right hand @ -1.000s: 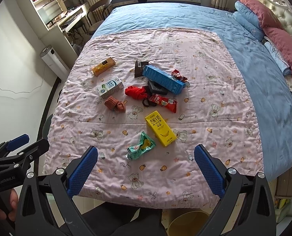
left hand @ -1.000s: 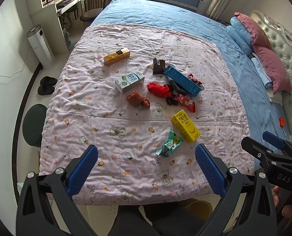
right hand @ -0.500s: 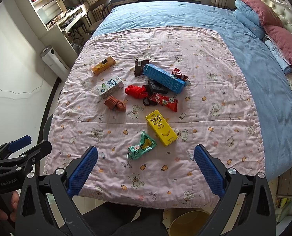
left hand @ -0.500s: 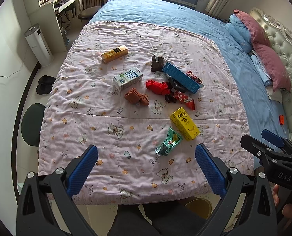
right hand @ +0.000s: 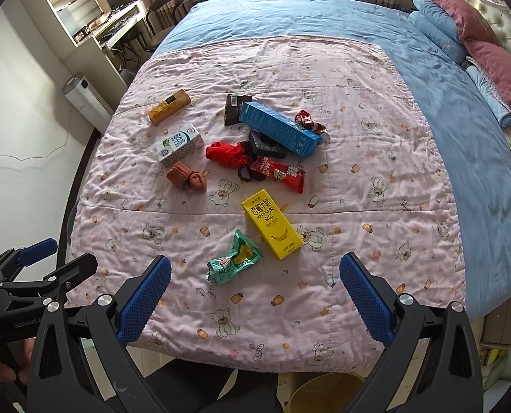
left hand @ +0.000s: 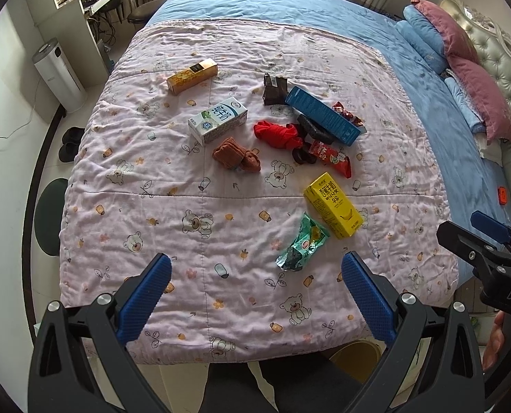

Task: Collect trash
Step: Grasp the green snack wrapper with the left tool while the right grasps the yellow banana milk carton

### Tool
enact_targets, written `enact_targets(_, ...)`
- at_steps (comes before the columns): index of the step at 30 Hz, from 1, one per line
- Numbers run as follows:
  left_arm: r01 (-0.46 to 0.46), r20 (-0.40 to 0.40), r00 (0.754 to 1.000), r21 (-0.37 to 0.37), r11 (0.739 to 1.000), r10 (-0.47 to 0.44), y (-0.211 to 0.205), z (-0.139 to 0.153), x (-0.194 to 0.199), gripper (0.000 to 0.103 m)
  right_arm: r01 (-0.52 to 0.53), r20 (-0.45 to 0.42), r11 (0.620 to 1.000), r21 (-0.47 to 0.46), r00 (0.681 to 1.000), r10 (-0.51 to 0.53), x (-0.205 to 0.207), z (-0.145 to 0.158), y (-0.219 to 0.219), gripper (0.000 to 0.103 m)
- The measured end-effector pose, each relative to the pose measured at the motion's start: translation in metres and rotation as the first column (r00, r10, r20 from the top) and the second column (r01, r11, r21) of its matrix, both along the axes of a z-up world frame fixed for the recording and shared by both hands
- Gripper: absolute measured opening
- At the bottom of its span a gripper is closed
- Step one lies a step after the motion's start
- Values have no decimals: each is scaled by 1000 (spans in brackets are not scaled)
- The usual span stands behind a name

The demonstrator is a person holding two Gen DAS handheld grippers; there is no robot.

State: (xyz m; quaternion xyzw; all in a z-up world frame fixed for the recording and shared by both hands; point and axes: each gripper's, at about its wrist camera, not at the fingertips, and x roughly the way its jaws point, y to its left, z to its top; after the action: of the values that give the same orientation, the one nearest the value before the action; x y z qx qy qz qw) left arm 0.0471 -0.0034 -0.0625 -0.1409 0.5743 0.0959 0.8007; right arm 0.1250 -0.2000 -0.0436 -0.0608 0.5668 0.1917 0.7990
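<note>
- The left gripper [left hand: 255, 296] hangs over the near edge of the bed, its blue fingers [left hand: 145, 297] spread wide apart with nothing between them
- The right gripper [right hand: 253, 296] is held the same way, fingers [right hand: 365, 297] wide apart and empty; in the left wrist view it also shows at the right edge of the frame
- A pink quilt [left hand: 152, 206] with a bear print covers the near part of the bed, over a blue sheet [left hand: 290, 3]
- Lower centre of the left view: a crumpled green snack wrapper [left hand: 302, 242] lies on the quilt, nearest the fingers
- Just beside it, up and to the right, lies a yellow banana milk carton [left hand: 333, 204], flat on its side
- Centre of the frame: a red snack packet [left hand: 331, 156], a red cloth bundle [left hand: 278, 134] and a dark hair tie [left hand: 302, 156] sit close together
- Above them a long blue box [left hand: 322, 115] lies across a black block [left hand: 312, 127], with a dark brown wrapper [left hand: 274, 89] at its upper left end and a small red wrapper [left hand: 345, 113] on its right
- Left of centre: a white and green milk carton [left hand: 217, 120], and brown socks [left hand: 236, 155] just below it
- Upper left: an orange box [left hand: 192, 75], well apart from the rest
- Bottom of the right view: the rim of a yellow bin [right hand: 324, 392] on the floor at the foot of the bed
</note>
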Motion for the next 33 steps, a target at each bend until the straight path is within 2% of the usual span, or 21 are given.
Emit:
enact_targets(4, 9, -17, 1000, -23, 1000, -9, 0, -29, 14, 99, -9, -28, 1000, -6, 1000, 9, 15, -25, -1, 95)
enact_targets(11, 80, -32, 996, -56, 995, -82, -14, -93, 39, 99, -74, -70, 997, -4, 995, 74, 40, -90, 5, 94)
enact_targets(14, 111, -52, 992, -65, 992, -114, -23, -126, 47, 99, -122, -88, 993, -6, 989, 121, 54, -122, 12, 87)
enact_targets(16, 125, -71, 989, -67, 990, -130, -28, -148, 51, 99, -147, -109, 989, -12, 983, 145, 63, -145, 17, 74)
enact_targets(19, 128, -90, 987, -81, 989, -135, -34, -174, 57, 99, -177, -141, 984, -23, 975, 172, 75, -178, 24, 67)
enact_targets(24, 120, -101, 987, -92, 989, -129, -39, -196, 61, 99, -224, -167, 973, -47, 962, 214, 90, -220, 34, 65)
enact_targets(27, 124, -109, 985, -94, 988, -134, -44, -202, 63, 99, -236, -200, 970, -63, 955, 220, 95, -240, 36, 57)
enact_targets(33, 156, -110, 980, -99, 983, -167, -60, -209, 71, 98, -205, -206, 978, -20, 959, 197, 100, -237, 26, 55)
